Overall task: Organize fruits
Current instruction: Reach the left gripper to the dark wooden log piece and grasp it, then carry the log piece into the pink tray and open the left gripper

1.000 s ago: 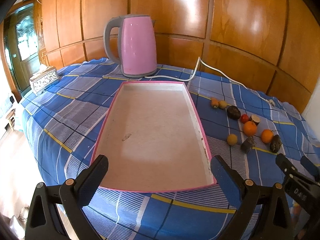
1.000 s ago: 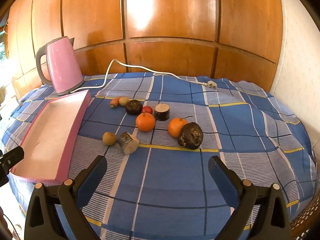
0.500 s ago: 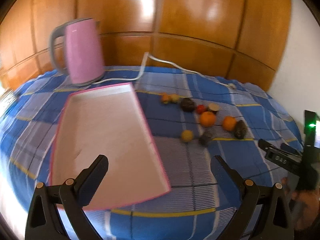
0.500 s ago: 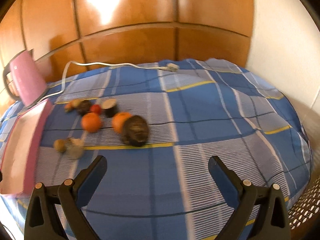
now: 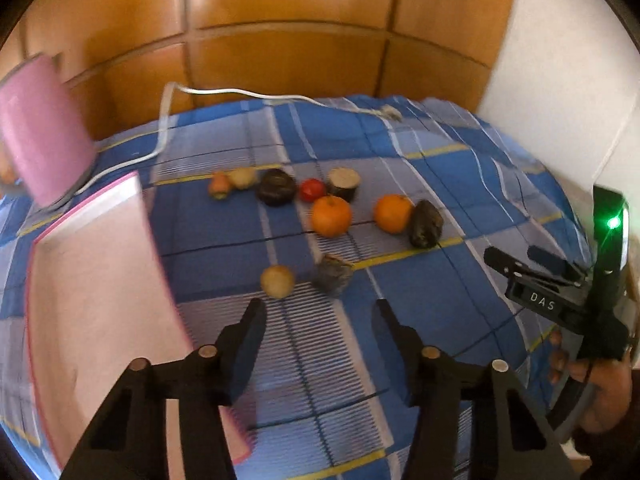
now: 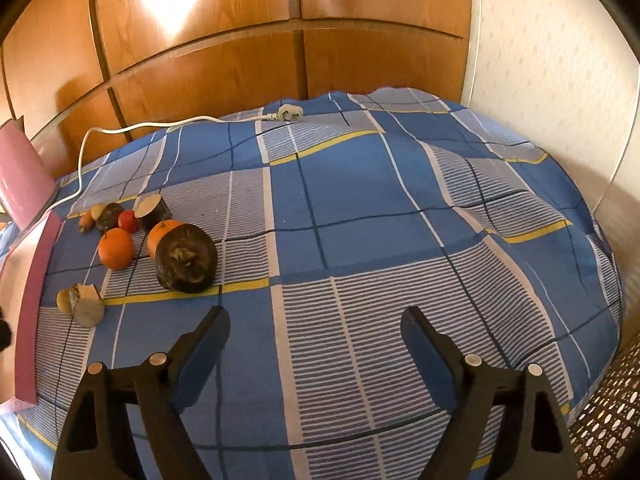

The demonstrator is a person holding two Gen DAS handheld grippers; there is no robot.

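1. A pink electric kettle point(image 5: 42, 136) stands at the far left of the worktop, blurred in the left wrist view.
2. A white power cord point(image 6: 132, 130) runs from the kettle along the back edge and ends in an unplugged white plug point(image 6: 286, 113).
3. A blue checked cloth point(image 6: 360, 220) with white and yellow lines covers the worktop.
4. Glossy wooden wall panels point(image 6: 200, 40) rise behind.
5. A pale patterned wall point(image 6: 552, 60) stands on the right.
6. A perforated brown surface point(image 6: 604, 412) shows at the lower right corner.
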